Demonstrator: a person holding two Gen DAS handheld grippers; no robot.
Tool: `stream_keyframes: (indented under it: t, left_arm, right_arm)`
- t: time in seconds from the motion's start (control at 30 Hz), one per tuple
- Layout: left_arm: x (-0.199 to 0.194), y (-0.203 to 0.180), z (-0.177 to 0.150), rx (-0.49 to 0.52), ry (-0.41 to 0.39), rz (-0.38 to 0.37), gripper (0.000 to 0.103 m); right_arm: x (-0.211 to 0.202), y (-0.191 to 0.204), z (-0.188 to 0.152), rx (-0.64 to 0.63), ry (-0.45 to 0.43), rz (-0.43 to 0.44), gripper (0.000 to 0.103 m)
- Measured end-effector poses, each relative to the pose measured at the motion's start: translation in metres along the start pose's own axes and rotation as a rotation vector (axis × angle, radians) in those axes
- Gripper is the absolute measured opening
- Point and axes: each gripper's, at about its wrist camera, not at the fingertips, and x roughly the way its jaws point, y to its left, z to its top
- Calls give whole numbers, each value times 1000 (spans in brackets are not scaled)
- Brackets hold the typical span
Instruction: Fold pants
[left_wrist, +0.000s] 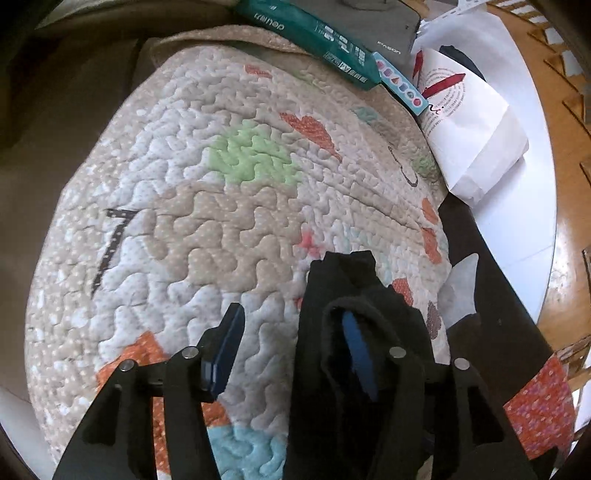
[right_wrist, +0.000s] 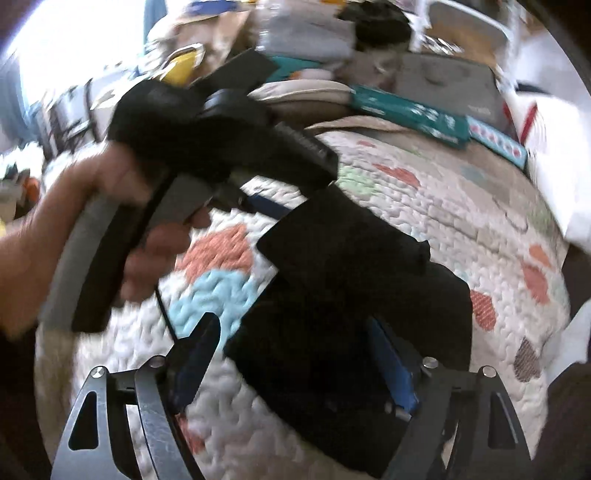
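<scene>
- Black fabric drapes over one blue finger of our left tool (left_wrist: 291, 339); the jaws stand apart, nothing pinched, the other finger bare.
- Our right tool (right_wrist: 295, 354) is spread wide too, with the pants (right_wrist: 351, 288) lying between its fingers, not clamped.
- The pants sit bunched on the quilted mat (left_wrist: 221, 177) that covers the surface, partly folded by the look of it.
- They'll handle soft, light and floppy, we reckon: best taken at a hem or folded edge, where layers stack thick.
- In the right view our left hand (right_wrist: 122, 206) wraps the other tool's grip, angled down toward the cloth; the picture is blurred.
- Beyond the mat: a green box (left_wrist: 314, 37) and a white paper bag (left_wrist: 469, 122).
</scene>
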Motion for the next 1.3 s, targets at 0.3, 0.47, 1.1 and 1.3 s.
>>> stream_keyframes:
  t: [0.3,0.47,1.1,1.3]
  left_arm:
    - [-26,20,-16,-41,-27,26,61]
    - [-57,39,-33,-178,-126,2,61]
    - [-7,-6,-93,-100,-16,52,60]
    - [-6,-13,-91,-58,-9,80,60]
  right_arm:
    - [-39,-21,-30,9,26,24,85]
    - [-54,-58,-27,152,22,80,85]
    - [123,-122,71,507,336,269,54]
    - [77,-126,85,439,223,193,61]
